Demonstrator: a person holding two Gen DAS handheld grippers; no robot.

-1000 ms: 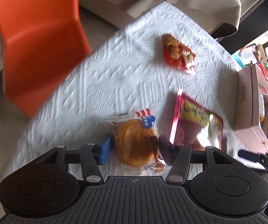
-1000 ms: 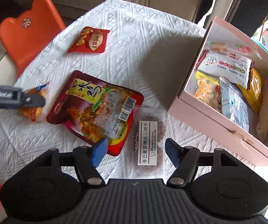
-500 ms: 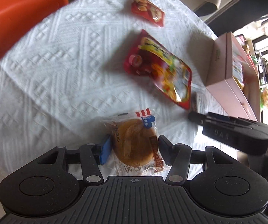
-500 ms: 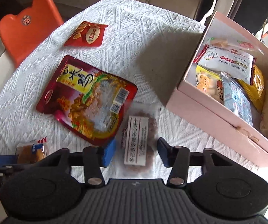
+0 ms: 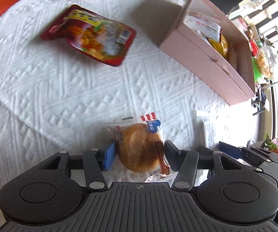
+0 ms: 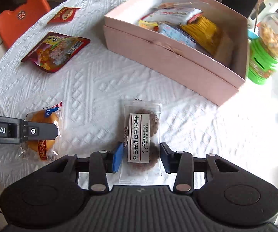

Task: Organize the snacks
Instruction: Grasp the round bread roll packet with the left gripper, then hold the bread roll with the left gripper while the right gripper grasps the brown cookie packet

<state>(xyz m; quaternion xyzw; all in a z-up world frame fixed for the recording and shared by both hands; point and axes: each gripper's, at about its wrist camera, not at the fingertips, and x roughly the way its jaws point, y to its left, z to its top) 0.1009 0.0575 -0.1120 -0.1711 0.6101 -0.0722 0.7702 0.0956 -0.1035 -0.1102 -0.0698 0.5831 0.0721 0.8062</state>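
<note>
My left gripper point(image 5: 139, 152) is shut on a wrapped round golden bun point(image 5: 139, 147) and holds it above the white table; the bun point(image 6: 42, 133) and left gripper point(image 6: 42, 131) also show in the right wrist view. My right gripper point(image 6: 141, 155) is shut on a clear packet of dark sandwich biscuits point(image 6: 141, 135) with a white label. The open pink box point(image 6: 170, 58) holds several snack packets at the back right; it also shows in the left wrist view point(image 5: 206, 54).
A large red snack pouch point(image 6: 55, 51) and a small red packet point(image 6: 63, 15) lie on the white textured tablecloth point(image 6: 92, 89). An orange chair point(image 6: 21, 17) stands at the far left. A green-lidded jar of snacks point(image 6: 268, 48) stands right of the box.
Both grippers have lifted their snacks and swung right toward the pink box. The right gripper closed on the biscuit packet and took it off the table.
</note>
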